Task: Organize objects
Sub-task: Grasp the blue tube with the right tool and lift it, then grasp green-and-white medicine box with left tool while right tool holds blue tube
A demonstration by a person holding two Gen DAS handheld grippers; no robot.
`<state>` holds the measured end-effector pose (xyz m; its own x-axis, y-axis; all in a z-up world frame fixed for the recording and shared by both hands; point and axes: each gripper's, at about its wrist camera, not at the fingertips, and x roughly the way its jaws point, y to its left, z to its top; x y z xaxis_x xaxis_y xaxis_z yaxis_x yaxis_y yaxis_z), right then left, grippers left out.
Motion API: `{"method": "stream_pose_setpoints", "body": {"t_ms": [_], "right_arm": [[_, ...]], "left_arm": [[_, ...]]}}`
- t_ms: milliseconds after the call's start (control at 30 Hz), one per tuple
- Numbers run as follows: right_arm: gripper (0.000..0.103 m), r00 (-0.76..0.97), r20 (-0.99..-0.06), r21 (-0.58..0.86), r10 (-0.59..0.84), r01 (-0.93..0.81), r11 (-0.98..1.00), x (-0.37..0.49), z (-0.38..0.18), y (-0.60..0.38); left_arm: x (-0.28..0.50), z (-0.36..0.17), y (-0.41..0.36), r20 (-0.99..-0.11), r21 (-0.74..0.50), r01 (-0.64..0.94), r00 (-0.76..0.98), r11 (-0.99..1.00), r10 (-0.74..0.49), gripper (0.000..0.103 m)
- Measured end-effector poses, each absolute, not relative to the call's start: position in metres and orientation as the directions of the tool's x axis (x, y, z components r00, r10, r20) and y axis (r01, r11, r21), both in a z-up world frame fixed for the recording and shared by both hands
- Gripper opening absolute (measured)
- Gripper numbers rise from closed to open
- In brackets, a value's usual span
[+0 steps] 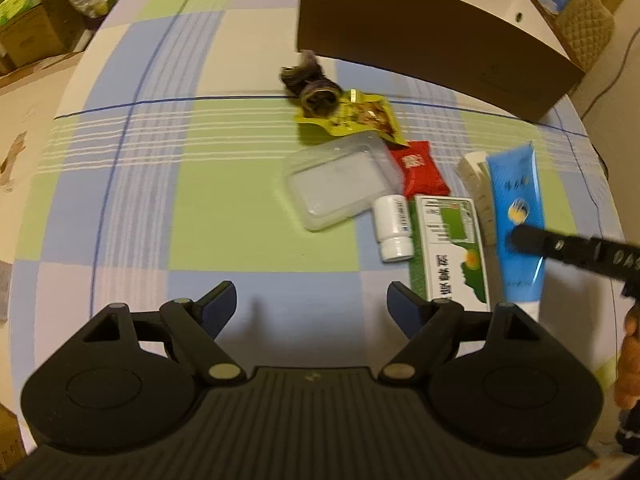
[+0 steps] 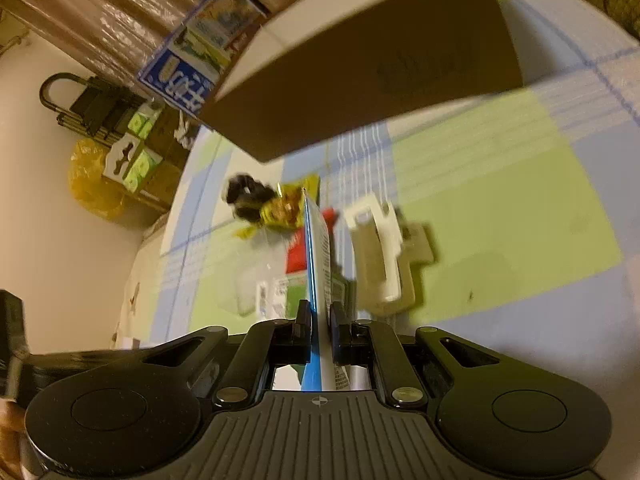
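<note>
A blue tube (image 1: 516, 196) lies at the right end of a cluster of items on the checked tablecloth (image 1: 208, 208). My right gripper (image 2: 320, 312) is shut on it, and the tube (image 2: 318, 248) shows edge-on between the pads. That gripper (image 1: 520, 240) comes in from the right in the left wrist view. My left gripper (image 1: 312, 300) hovers open over bare cloth, just left of a green and white box (image 1: 452, 252). A white bottle (image 1: 394, 224), a clear plastic case (image 1: 340, 188), a red packet (image 1: 420, 168) and a yellow pouch (image 1: 356, 116) lie nearby.
A large brown cardboard box (image 1: 420, 40) stands behind the cluster. A dark furry item (image 1: 308, 84) lies by the yellow pouch. A cream plastic piece (image 2: 376, 248) sits right of the tube. Cartons and a yellow bag (image 2: 92, 184) stand on the floor past the table's edge.
</note>
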<state>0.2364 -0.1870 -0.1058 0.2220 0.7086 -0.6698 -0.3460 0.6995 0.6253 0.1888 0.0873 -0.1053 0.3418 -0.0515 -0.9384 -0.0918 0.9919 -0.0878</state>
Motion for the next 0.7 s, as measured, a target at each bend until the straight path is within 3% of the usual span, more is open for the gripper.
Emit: {"method": "stream_pose_setpoints", "body": {"t_ms": [467, 700], "right_arm": [[0.006, 0.358, -0.728, 0.541, 0.585, -0.224, 0.810, 0.238, -0.081, -0.254], [0.006, 0.391, -0.723, 0.555, 0.569, -0.162, 0.816, 0.236, -0.079, -0.287]], "left_arm": [[0.218, -0.128, 0.009, -0.929, -0.187, 0.113, 0.301, 0.976, -0.213, 0.079], [0.228, -0.139, -0.017, -0.941, -0.154, 0.156, 0.278, 0.976, -0.193, 0.073]]}}
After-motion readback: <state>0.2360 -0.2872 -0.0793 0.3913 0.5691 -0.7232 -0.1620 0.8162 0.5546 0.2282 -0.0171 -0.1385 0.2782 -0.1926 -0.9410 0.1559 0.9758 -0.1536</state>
